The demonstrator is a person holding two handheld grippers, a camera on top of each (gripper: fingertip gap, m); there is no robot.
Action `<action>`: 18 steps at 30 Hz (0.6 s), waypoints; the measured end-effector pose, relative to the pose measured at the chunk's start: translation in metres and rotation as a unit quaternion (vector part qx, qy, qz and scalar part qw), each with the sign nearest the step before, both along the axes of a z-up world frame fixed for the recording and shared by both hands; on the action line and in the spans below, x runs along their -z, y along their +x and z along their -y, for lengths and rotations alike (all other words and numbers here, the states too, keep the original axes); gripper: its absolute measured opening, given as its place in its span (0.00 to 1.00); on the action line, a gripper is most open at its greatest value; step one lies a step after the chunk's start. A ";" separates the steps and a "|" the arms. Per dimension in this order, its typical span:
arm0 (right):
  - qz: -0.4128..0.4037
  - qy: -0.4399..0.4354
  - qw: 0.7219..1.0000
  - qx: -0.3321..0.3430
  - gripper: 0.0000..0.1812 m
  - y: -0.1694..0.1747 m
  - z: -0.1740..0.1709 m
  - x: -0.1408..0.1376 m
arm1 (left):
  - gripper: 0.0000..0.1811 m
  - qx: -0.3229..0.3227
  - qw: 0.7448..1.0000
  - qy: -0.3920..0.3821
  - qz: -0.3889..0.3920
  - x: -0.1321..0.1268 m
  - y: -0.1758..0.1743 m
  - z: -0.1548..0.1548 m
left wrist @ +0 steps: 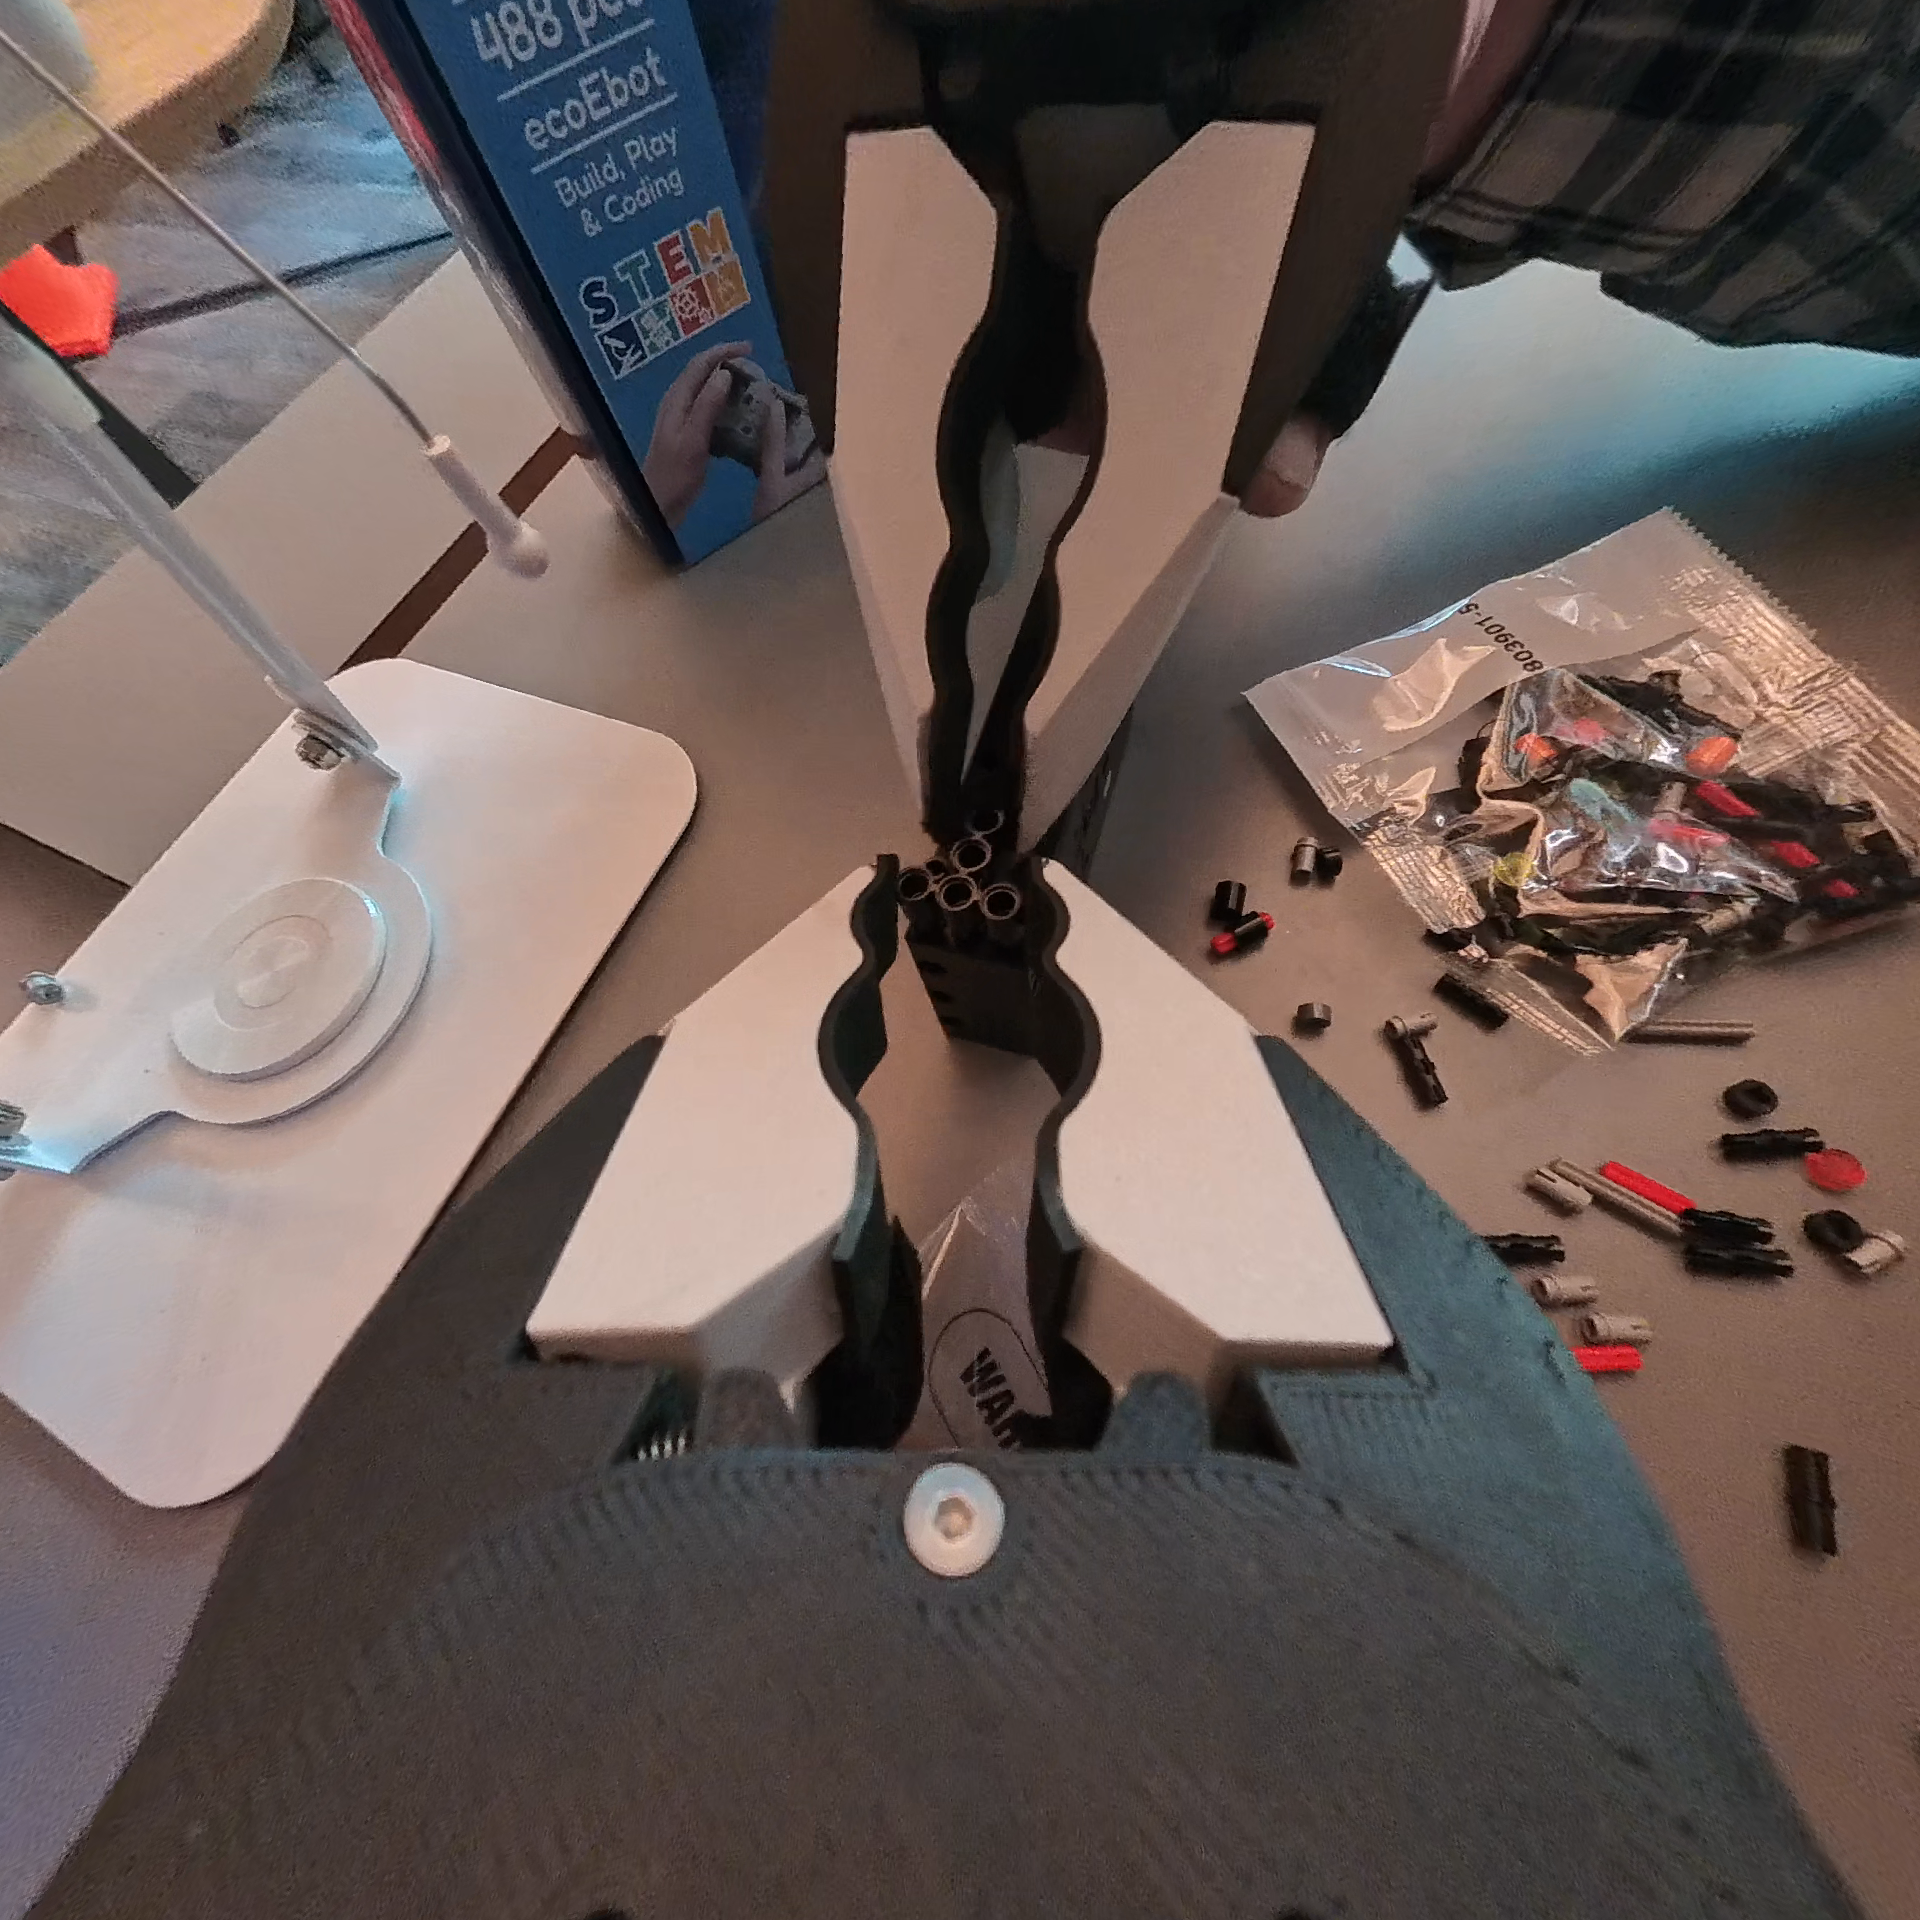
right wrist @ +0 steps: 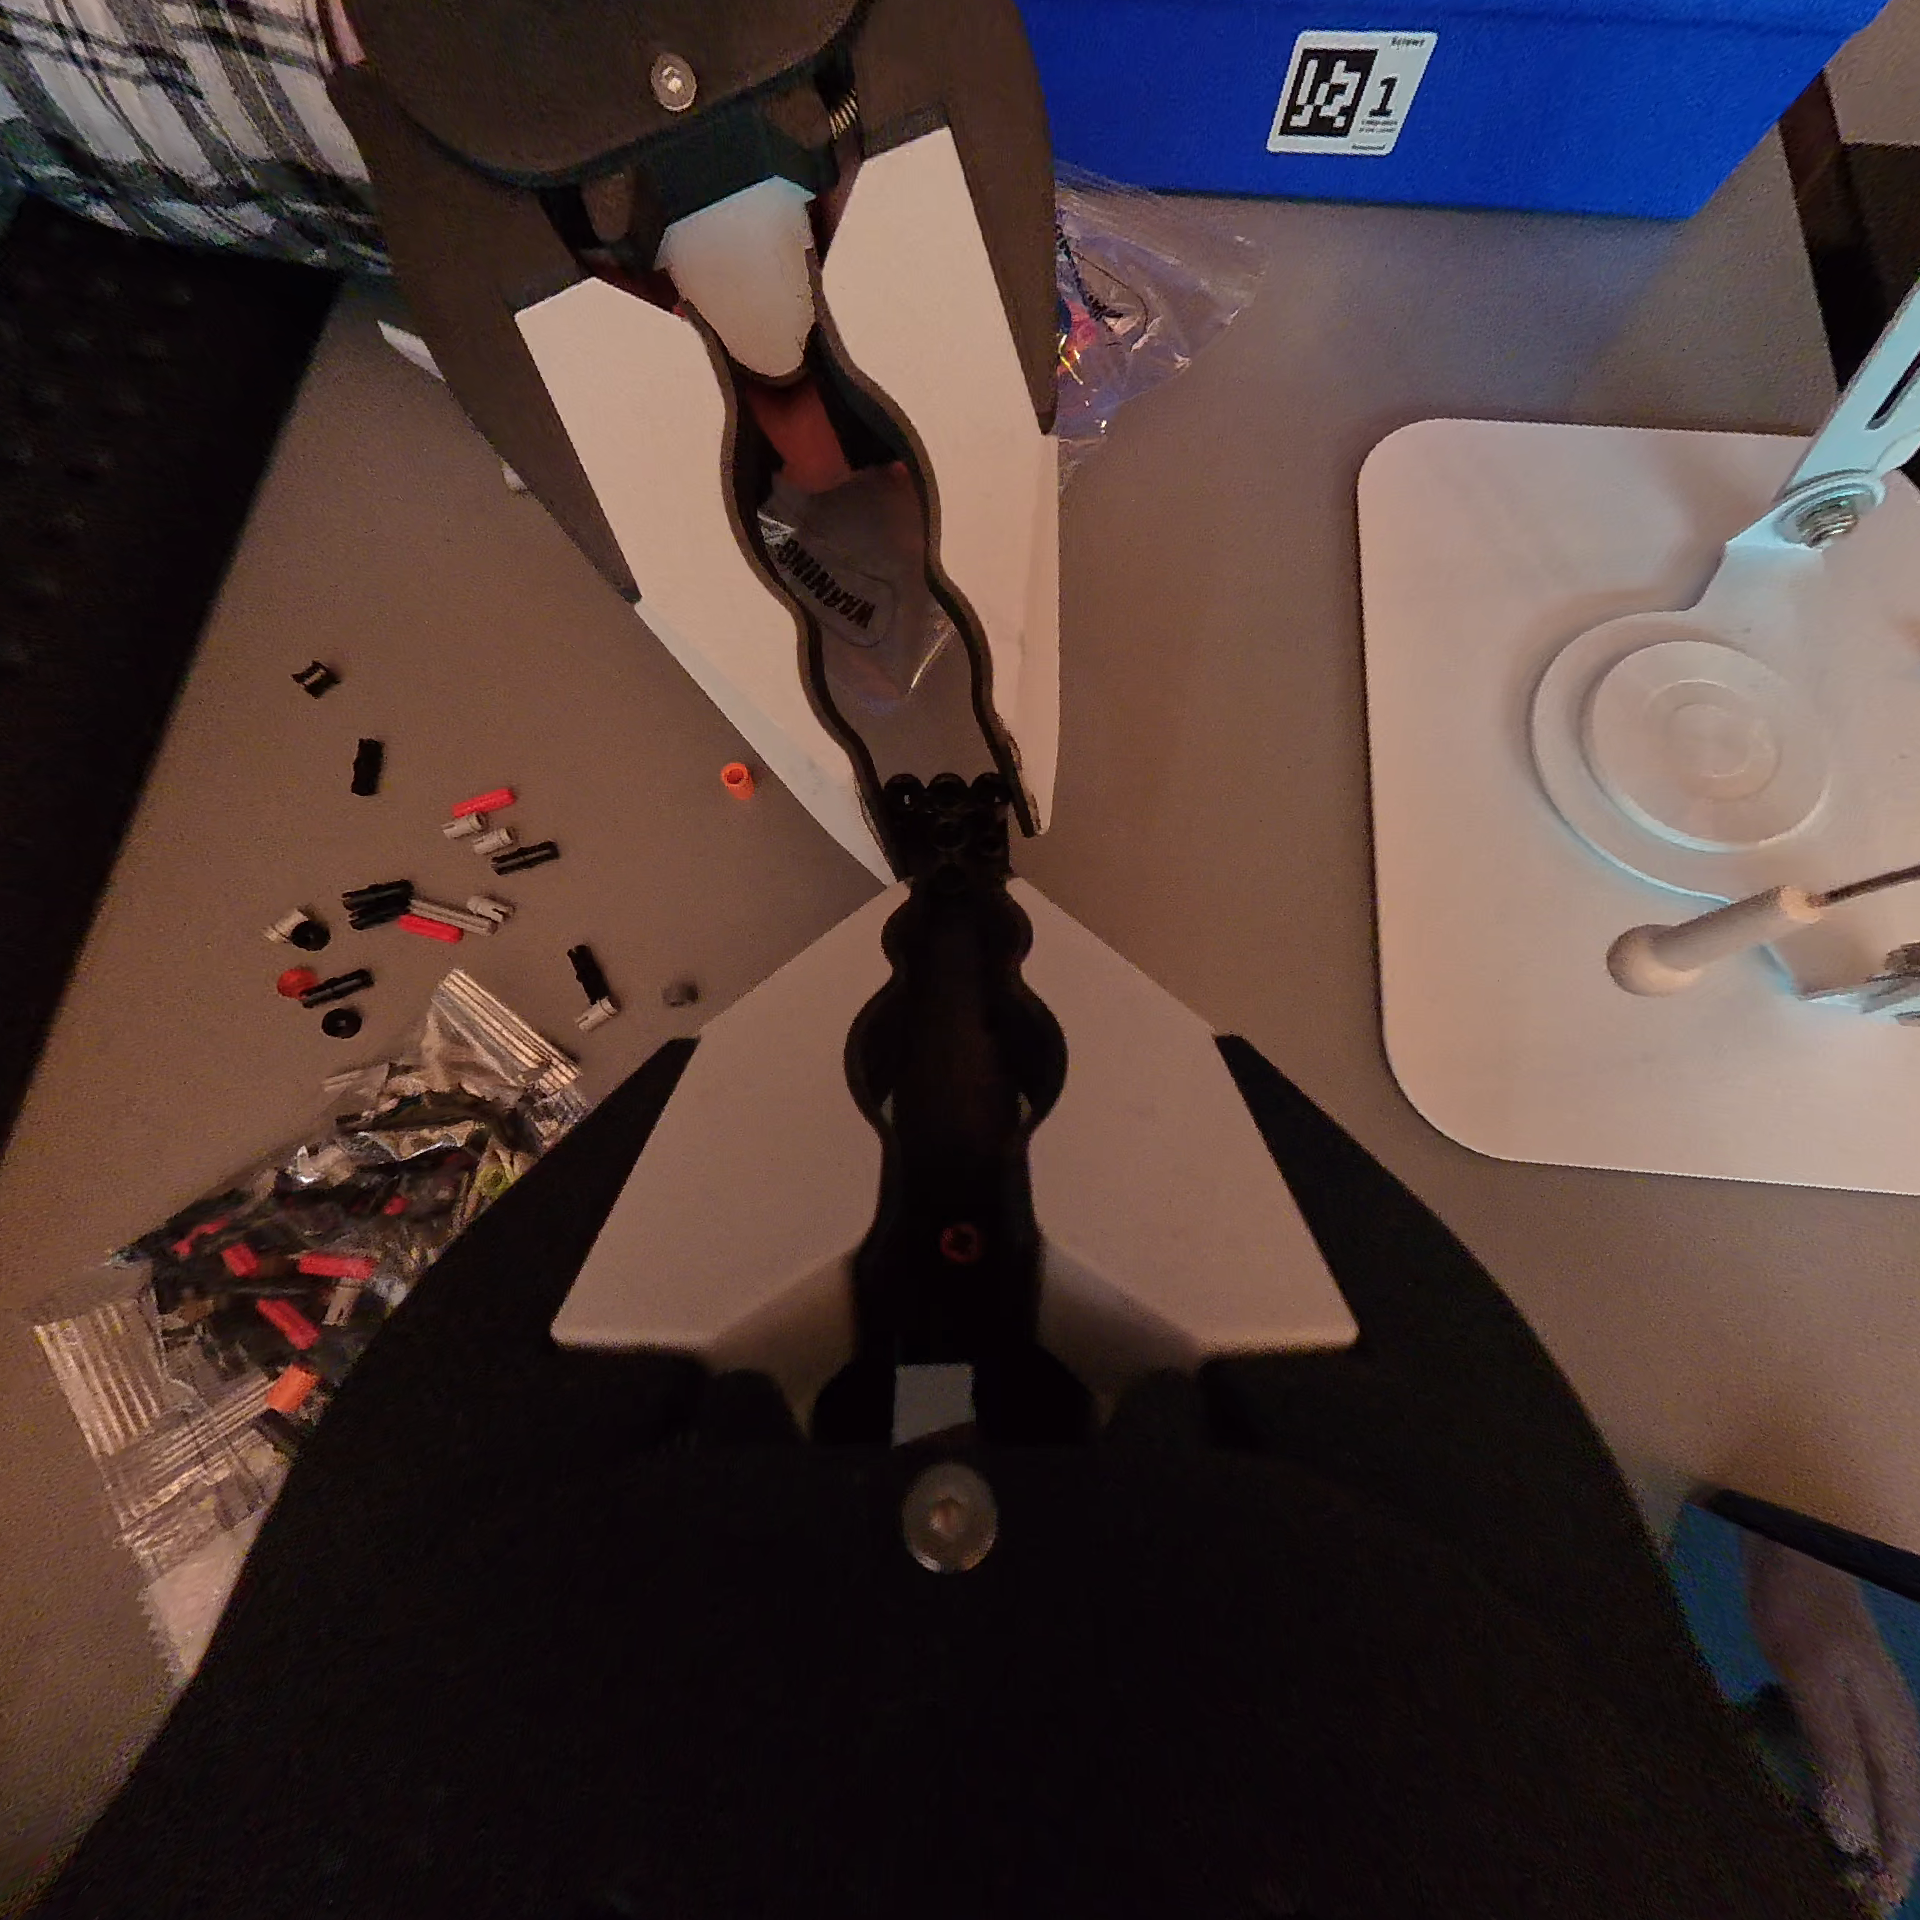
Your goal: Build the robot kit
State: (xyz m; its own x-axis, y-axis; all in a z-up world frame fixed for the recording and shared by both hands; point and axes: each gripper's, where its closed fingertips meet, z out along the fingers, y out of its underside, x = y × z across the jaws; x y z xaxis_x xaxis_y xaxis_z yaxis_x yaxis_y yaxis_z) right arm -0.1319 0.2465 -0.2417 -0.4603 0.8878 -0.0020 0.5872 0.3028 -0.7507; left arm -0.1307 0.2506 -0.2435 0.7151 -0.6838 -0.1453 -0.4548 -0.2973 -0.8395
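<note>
My left gripper (left wrist: 961,883) and my right gripper (right wrist: 951,888) meet tip to tip above the grey table (left wrist: 1299,644). Between them is a small black building piece with round holes on top (left wrist: 966,935), also seen in the right wrist view (right wrist: 948,816). The left gripper's jaws are closed on its two sides. The right gripper (left wrist: 971,805) comes in from the far side, jaws nearly together, with its tips on the same piece. The left gripper (right wrist: 951,800) shows opposite in the right wrist view. How the piece is built is hidden in shadow.
A clear bag of black and red parts (left wrist: 1621,821) lies right of the grippers, with loose pins (left wrist: 1662,1205) scattered beside it. A white stand base (left wrist: 312,1039) lies to the left. A blue box (left wrist: 623,260) stands behind. A blue bin (right wrist: 1455,104) and a small orange piece (right wrist: 736,779) also show. Less than 4 cm separates the two grippers' tips.
</note>
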 end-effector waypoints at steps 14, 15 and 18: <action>-0.029 0.046 0.998 -0.012 0.04 -0.001 0.003 -0.004 | 0.12 -0.009 1.000 0.006 -0.011 0.001 0.001 -0.001; -0.031 0.048 0.998 -0.011 0.03 -0.002 0.003 -0.004 | 0.12 -0.008 1.000 0.005 -0.010 0.001 0.001 -0.001; -0.031 0.046 0.998 -0.010 0.01 -0.003 0.004 -0.005 | 0.12 -0.008 1.000 0.004 -0.007 0.001 0.000 0.000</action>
State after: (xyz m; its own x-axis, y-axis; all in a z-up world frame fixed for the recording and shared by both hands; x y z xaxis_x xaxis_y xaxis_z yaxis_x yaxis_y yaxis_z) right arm -0.1352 0.2428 -0.2369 -0.4753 0.8731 0.1084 0.5334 0.3840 -0.7537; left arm -0.1305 0.2510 -0.2449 0.7235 -0.6716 -0.1595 -0.4613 -0.2984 -0.8356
